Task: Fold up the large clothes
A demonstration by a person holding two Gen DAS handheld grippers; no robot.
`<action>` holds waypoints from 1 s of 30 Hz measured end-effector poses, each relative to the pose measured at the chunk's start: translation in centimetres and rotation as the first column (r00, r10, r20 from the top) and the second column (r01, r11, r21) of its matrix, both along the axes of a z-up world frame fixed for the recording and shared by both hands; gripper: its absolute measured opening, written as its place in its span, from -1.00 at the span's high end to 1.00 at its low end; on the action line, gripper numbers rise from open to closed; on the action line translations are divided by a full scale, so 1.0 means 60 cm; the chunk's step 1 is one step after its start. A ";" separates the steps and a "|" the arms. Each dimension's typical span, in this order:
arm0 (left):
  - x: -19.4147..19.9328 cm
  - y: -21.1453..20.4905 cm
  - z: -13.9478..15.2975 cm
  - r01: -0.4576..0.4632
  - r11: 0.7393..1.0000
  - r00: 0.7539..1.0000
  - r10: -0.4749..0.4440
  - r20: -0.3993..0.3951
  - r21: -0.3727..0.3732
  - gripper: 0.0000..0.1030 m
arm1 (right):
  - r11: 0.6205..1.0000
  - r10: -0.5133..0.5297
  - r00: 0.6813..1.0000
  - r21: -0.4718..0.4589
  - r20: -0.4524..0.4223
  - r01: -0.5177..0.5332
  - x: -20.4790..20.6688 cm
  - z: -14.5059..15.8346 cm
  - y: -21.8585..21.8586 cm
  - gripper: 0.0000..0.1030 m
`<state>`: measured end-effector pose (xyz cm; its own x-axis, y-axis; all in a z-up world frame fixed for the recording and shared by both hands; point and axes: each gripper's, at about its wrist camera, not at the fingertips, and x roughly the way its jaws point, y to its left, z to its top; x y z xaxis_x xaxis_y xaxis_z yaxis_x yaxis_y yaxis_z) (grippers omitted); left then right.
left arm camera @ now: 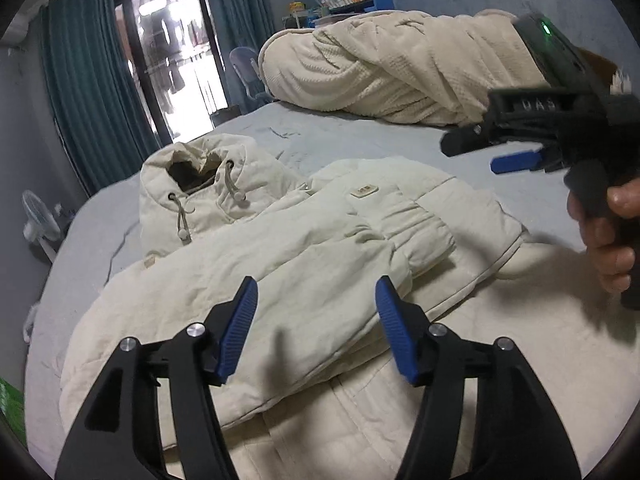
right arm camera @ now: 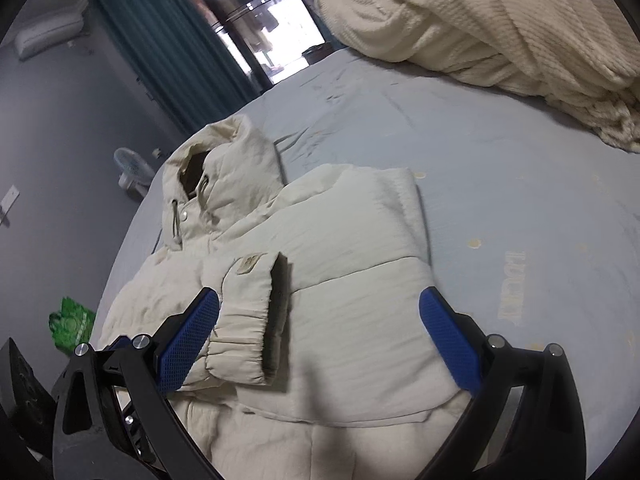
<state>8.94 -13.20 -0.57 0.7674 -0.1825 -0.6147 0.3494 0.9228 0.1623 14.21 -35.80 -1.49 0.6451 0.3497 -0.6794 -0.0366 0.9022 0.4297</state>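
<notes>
A cream hooded puffer jacket point(left arm camera: 304, 248) lies front up on the grey bed, hood point(left arm camera: 200, 184) at the far left, both sleeves folded across the chest. It also shows in the right wrist view point(right arm camera: 340, 280), where a sleeve cuff point(right arm camera: 256, 320) with a dark lining lies on top. My left gripper point(left arm camera: 316, 320) is open and empty, just above the jacket's lower body. My right gripper point(right arm camera: 320, 336) is open and empty above the folded sleeve; it also shows in the left wrist view point(left arm camera: 480, 152), held by a hand at the right.
A rumpled cream blanket point(left arm camera: 392, 68) lies at the far side of the bed point(left arm camera: 360, 136). Teal curtains point(left arm camera: 88, 92) and a glass door stand beyond. A white fan point(left arm camera: 40, 220) stands on the floor at the left. A green bag point(right arm camera: 72, 320) lies on the floor.
</notes>
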 end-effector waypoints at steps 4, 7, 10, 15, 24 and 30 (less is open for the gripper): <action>0.003 0.033 0.011 -0.027 0.996 0.999 0.023 -0.039 -0.087 -0.11 | 0.999 0.047 0.999 -0.006 -0.015 -0.047 0.003 -0.006 0.017 -0.87; 0.008 0.069 0.019 -0.082 0.987 0.996 0.075 -0.055 -0.138 -0.15 | 0.993 0.112 0.994 -0.028 -0.017 -0.112 -0.001 -0.009 0.040 -0.87; 0.017 0.104 0.020 -0.150 0.975 0.987 0.138 -0.081 -0.161 -0.19 | 0.983 0.179 0.983 -0.038 -0.044 -0.181 0.002 -0.019 0.066 -0.65; 0.044 0.159 -0.008 -0.263 0.948 0.954 0.227 -0.194 -0.181 -0.20 | 0.967 0.240 0.964 -0.059 -0.116 -0.248 0.012 -0.046 0.096 0.01; 0.056 0.148 -0.050 -0.261 0.960 0.941 0.229 -0.248 -0.103 -0.26 | 0.947 0.262 0.954 -0.149 -0.148 -0.283 0.021 -0.069 0.121 0.49; 0.057 0.155 -0.047 -0.266 0.957 0.940 0.231 -0.251 -0.117 -0.27 | 0.951 0.246 0.959 -0.155 -0.142 -0.268 0.020 -0.065 0.115 0.22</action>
